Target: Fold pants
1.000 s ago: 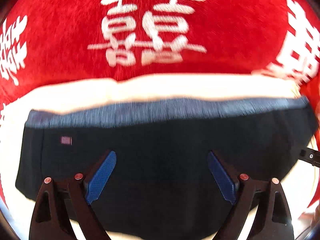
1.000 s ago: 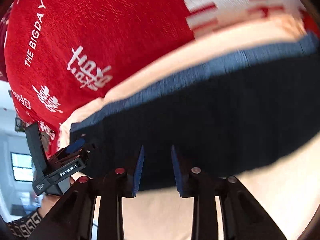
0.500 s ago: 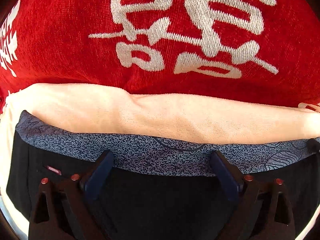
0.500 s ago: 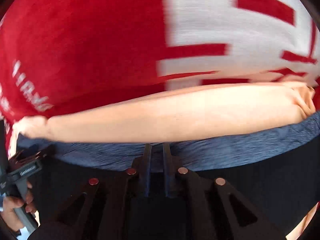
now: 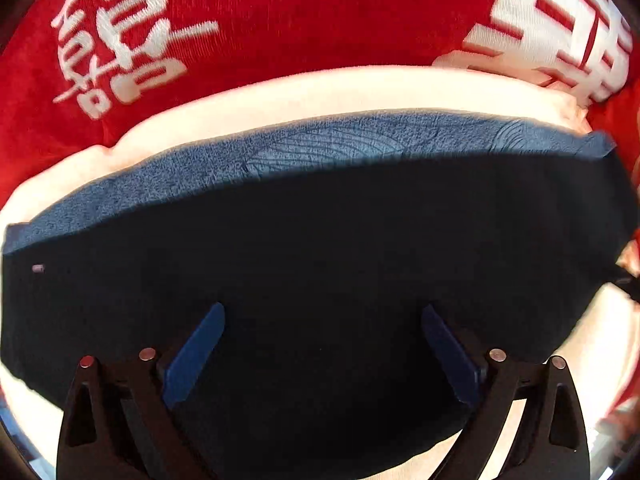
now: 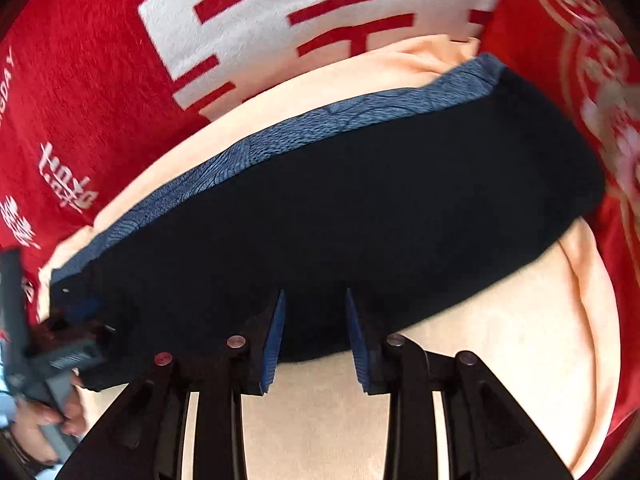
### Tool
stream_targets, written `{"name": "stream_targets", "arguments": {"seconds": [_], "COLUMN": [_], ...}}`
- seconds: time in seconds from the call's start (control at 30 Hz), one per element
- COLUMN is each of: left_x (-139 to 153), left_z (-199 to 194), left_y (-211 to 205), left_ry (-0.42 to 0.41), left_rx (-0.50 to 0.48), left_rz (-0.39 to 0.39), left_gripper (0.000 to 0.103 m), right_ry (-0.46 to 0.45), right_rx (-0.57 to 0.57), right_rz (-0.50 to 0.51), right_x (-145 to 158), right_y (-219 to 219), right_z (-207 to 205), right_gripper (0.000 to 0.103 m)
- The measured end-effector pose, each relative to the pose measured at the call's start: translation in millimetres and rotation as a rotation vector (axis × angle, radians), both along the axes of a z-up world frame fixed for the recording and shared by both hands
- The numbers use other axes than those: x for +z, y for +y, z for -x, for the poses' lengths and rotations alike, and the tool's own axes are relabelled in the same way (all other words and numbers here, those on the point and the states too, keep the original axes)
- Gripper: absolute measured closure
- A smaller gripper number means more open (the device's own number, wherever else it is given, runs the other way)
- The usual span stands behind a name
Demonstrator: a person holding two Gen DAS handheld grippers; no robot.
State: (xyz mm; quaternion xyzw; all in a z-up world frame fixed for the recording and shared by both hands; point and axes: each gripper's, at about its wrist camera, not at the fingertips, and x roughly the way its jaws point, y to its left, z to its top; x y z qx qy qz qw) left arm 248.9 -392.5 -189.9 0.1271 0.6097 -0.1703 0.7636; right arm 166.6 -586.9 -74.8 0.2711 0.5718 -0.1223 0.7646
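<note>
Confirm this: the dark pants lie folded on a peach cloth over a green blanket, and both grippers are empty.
Wrong on one point: the blanket is red with white characters, not green, as both wrist views show. The pants do lie folded on the peach cloth, and the left gripper and right gripper are empty.

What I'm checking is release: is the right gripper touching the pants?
Cannot tell. In the right wrist view the right gripper, jaws just opening, pinches no cloth, but its tips overlap the pants; no gap shows.
</note>
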Motion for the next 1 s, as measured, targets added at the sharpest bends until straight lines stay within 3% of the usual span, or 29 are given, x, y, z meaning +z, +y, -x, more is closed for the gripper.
{"name": "stream_targets", "arguments": {"seconds": [0.1, 0.23, 0.37, 0.5, 0.53, 0.57, 0.67, 0.73, 0.83, 0.93, 1.0], "left_x": [0.7, 7.8, 6.1, 8.0, 8.1, 5.2, 8.9, 7.4, 8.5, 11.1, 12.5], "left_z": [1.8, 8.8, 7.8, 12.9, 12.7, 14.6, 24.5, 22.4, 21.3, 22.7, 25.1], "left_y": [-1.7, 7.7, -2.6, -6.5, -6.8, -4.5, -2.4, -6.5, -8.0, -10.9, -12.9], "left_ry": [-0.008, 0.020, -0.009, -0.009, -0.008, -0.008, -0.016, -0.025, -0.019, -0.016, -0.028], "left_rx": [-0.002, 0.021, 0.011, 0.047, 0.054, 0.059, 0.053, 0.041, 0.046, 0.050, 0.042], "left_rz": [-0.005, -0.019, -0.047, -0.043, -0.045, -0.048, -0.071, -0.080, -0.080, -0.089, -0.092], "left_gripper": [0.003, 0.001, 0.001, 0.001, 0.001, 0.001, 0.001, 0.001, 0.001, 0.001, 0.001], "right_ry": [0.019, 0.017, -0.002, -0.001, -0.012, -0.028, -0.093, -0.075, 0.041, 0.037, 0.017], "right_rx": [-0.057, -0.156, -0.266, -0.399, -0.419, -0.404, -0.279, -0.247, -0.276, -0.255, -0.256], "right_rz": [-0.034, -0.040, 0.016, -0.026, -0.044, -0.035, 0.101, 0.126, 0.078, 0.109, 0.066], "right_x": [0.7, 6.0, 13.6, -5.5, -7.2, -2.6, 30.0, 29.8, -5.1, 3.6, 12.6], "right_y": [-10.4, -31.1, -77.8, -127.0, -140.1, -142.9, -132.6, -129.6, -142.7, -136.7, -126.0], "right_z": [19.9, 51.4, 67.6, 69.7, 68.4, 63.3, 48.9, 42.0, 44.6, 50.7, 57.0], "right_gripper": [0.063, 0.062, 0.062, 0.060, 0.066, 0.093, 0.095, 0.095, 0.086, 0.073, 0.068]}}
